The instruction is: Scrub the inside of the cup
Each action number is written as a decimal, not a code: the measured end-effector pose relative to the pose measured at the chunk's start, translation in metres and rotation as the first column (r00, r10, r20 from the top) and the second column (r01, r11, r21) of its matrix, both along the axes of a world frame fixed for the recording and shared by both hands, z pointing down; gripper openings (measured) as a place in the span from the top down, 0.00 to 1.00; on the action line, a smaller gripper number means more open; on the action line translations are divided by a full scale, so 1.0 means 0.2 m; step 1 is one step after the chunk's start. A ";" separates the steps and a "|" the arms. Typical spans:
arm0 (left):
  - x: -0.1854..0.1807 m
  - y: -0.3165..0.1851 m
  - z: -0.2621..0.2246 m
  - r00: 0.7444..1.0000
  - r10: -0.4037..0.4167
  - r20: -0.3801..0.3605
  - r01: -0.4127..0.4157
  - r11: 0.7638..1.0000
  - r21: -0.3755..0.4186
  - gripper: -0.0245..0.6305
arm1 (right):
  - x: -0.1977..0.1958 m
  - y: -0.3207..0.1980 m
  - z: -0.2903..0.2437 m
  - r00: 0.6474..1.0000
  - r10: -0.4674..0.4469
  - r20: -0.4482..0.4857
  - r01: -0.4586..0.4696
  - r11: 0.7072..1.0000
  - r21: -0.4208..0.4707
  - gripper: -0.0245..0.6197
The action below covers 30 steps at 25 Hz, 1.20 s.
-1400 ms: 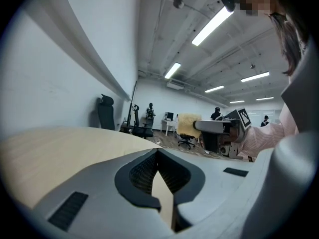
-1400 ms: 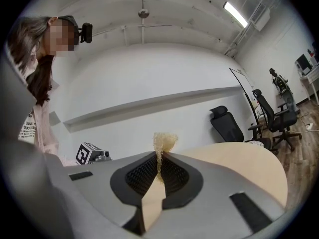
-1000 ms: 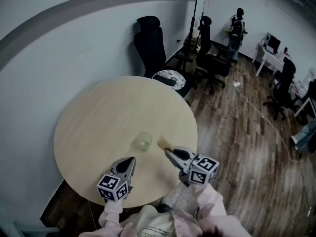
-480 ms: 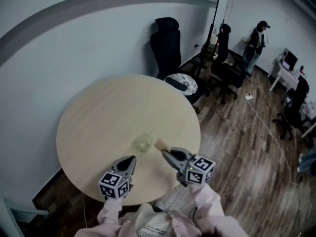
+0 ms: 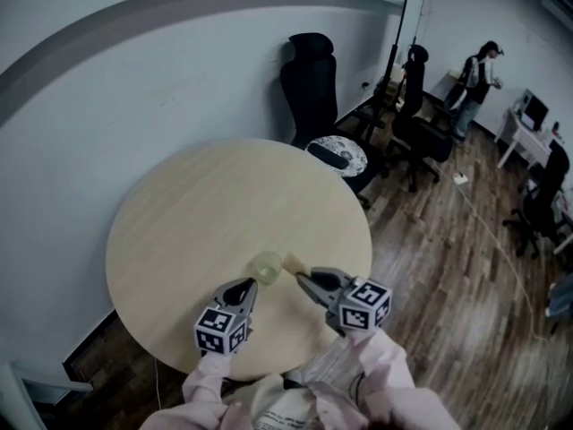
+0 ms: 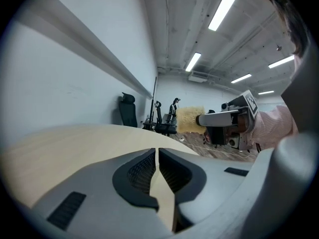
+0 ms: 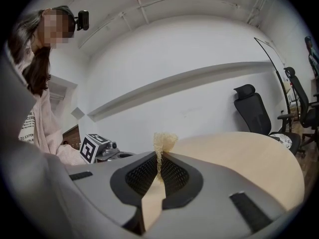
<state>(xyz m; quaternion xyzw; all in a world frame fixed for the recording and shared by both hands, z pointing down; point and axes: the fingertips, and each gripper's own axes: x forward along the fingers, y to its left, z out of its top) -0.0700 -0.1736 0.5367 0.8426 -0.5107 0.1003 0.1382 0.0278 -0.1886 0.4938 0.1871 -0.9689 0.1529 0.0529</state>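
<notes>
**Cup (image 5: 266, 264) and sponge (image 5: 294, 262) near the round table's (image 5: 197, 213) front edge.**
Over the round table's front edge we see the left gripper (image 5: 250, 285) pressed together on nothing and the right gripper (image 5: 301, 279) pinching the yellow sponge. The small translucent cup stands on the table near that edge, mouth up, long axis vertical. We judge it light, rigid and slippery: grasp its outer wall.

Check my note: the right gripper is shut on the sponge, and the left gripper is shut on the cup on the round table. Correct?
Not quite. The left gripper is shut on nothing: the left gripper view shows its jaws together, empty. The cup stands on the round table. The right gripper is shut on the sponge.
</notes>
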 end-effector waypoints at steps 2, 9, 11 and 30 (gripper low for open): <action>0.01 -0.04 0.02 1.000 0.017 0.012 -0.017 1.000 -0.008 0.90 | -0.02 -0.03 0.01 1.000 -0.012 -0.025 0.012 1.000 0.008 0.92; 0.04 -0.13 0.14 0.998 0.053 0.025 -0.052 0.998 -0.045 0.77 | -0.09 -0.12 0.09 0.993 -0.051 -0.105 0.053 0.998 0.021 0.92; 0.05 -0.15 0.18 0.998 0.053 0.024 -0.051 0.997 -0.055 0.74 | -0.11 -0.14 0.11 0.990 -0.062 -0.125 0.066 0.998 0.025 0.92; 0.11 -0.31 0.43 0.997 0.074 0.030 -0.070 0.990 -0.124 0.41 | -0.23 -0.28 0.22 0.916 -0.207 -0.343 0.248 0.966 0.080 0.92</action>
